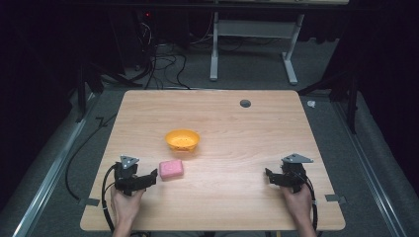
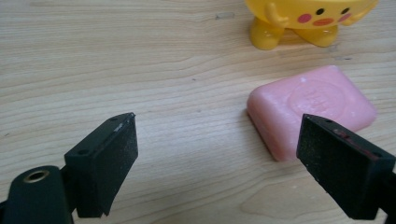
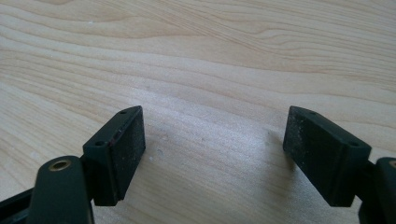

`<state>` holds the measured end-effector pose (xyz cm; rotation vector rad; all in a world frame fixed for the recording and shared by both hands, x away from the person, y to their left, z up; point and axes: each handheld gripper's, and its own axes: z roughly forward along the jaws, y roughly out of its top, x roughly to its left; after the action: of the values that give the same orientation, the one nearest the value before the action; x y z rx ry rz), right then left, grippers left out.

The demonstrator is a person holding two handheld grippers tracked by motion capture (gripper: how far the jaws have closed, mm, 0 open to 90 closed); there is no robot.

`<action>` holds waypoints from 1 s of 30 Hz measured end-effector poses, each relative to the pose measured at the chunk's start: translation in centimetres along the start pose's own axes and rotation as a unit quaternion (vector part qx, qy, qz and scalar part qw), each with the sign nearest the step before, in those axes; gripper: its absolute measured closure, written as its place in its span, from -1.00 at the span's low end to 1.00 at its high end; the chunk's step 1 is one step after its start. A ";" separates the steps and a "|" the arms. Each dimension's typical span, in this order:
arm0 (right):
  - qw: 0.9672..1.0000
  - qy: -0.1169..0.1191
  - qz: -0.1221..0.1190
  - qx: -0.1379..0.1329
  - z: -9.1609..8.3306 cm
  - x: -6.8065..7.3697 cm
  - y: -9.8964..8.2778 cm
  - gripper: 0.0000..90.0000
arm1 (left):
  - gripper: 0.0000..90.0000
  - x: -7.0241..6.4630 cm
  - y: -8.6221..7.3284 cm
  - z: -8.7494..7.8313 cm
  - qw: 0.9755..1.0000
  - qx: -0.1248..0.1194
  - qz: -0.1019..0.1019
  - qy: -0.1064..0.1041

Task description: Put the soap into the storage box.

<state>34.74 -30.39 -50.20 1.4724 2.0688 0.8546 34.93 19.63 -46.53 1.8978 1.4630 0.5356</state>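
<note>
While both hands rest near the table's near edge, the left gripper sits at the left with its jaws spread wide and nothing between them, its tips just beside the soap. Seen from the left gripper view, the left gripper has its jaws well apart over bare wood, and the pink soap lies flat on the table just ahead of the right-hand jaw, which hides its near corner; whether they touch cannot be told. Beyond the soap stands the yellow bowl, which has stubby feet and a painted face in that view. From above, the bowl sits near the table's middle, just behind the soap and slightly to its right. The right gripper is held low at the right side, well apart from soap and bowl. Along its own view the right gripper also has its jaws wide apart, empty, above plain wood grain.
</note>
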 end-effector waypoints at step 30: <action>1.000 0.000 0.002 0.000 0.0 0.0 0.0 -0.52 | -0.87 -4.6 1.8 2.1 0.999 0.038 -0.010 -0.022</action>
<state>34.74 -30.39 -50.20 1.4764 2.0666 0.8564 36.28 14.39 -46.33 1.9396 1.4907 0.4328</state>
